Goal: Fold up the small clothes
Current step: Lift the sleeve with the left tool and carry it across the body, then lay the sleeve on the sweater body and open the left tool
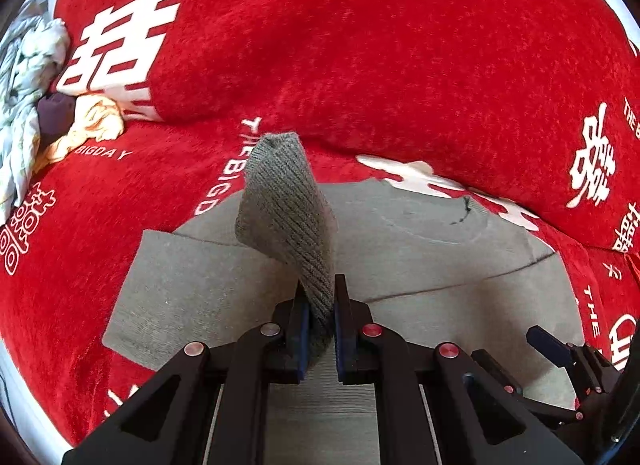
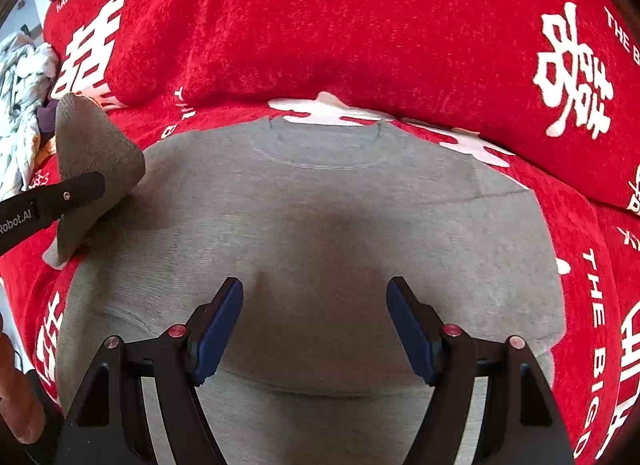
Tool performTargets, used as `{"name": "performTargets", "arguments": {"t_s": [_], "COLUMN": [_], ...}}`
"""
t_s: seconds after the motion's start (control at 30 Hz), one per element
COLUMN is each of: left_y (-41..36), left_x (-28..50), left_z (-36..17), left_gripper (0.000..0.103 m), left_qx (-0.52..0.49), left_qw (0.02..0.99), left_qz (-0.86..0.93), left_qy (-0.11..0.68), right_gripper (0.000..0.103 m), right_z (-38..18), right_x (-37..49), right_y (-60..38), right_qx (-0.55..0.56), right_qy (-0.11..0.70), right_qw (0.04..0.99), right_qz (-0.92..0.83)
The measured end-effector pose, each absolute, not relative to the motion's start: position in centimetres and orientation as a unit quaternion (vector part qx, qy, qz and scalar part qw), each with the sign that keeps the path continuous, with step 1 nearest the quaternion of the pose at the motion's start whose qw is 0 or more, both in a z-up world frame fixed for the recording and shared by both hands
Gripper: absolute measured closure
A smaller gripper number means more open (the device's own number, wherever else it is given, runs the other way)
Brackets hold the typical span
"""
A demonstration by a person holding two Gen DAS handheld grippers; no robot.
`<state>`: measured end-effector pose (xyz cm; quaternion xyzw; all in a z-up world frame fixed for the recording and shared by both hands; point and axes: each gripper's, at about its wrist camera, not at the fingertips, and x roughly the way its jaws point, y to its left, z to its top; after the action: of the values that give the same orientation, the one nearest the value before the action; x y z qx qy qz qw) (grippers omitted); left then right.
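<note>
A small grey sweater (image 2: 320,217) lies flat on a red blanket, neckline at the far side. My left gripper (image 1: 321,305) is shut on the sweater's ribbed grey sleeve cuff (image 1: 286,205) and holds it lifted above the body of the sweater (image 1: 420,249). The lifted cuff also shows at the left of the right wrist view (image 2: 94,149), with the left gripper's finger (image 2: 60,197) across it. My right gripper (image 2: 315,305) is open and empty, low over the sweater's lower middle. It also shows at the lower right of the left wrist view (image 1: 520,349).
The red blanket (image 1: 360,65) with white characters covers the surface and bulges up behind the sweater. A heap of pale, purple and yellow clothes (image 1: 48,105) lies at the far left, also seen in the right wrist view (image 2: 24,105).
</note>
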<state>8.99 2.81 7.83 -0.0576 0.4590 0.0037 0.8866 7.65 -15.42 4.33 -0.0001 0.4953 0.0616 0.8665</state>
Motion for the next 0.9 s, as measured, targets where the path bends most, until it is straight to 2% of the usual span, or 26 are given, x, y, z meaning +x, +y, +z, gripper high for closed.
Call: {"name": "performTargets", "arguments": {"t_s": [0.6, 0.9], "left_y": [-7.5, -13.3], "left_x": [9.0, 7.8], "left_z": [9.9, 9.3], "left_gripper": [0.092, 0.092], "left_qx": [-0.015, 0.02], "left_qw": [0.89, 0.883], "left_qz": [-0.05, -0.087], "left_qy": [0.453, 0.461], "right_gripper": [0.026, 0.026], "right_z": [4.8, 4.5], "right_x": [6.6, 5.7], "right_y": [-23.6, -27.1], "right_qx": [0.038, 0.054], "right_qy": [0.481, 0.477], "right_qw": [0.875, 0.877], "right_qz": [0.03, 0.013]}}
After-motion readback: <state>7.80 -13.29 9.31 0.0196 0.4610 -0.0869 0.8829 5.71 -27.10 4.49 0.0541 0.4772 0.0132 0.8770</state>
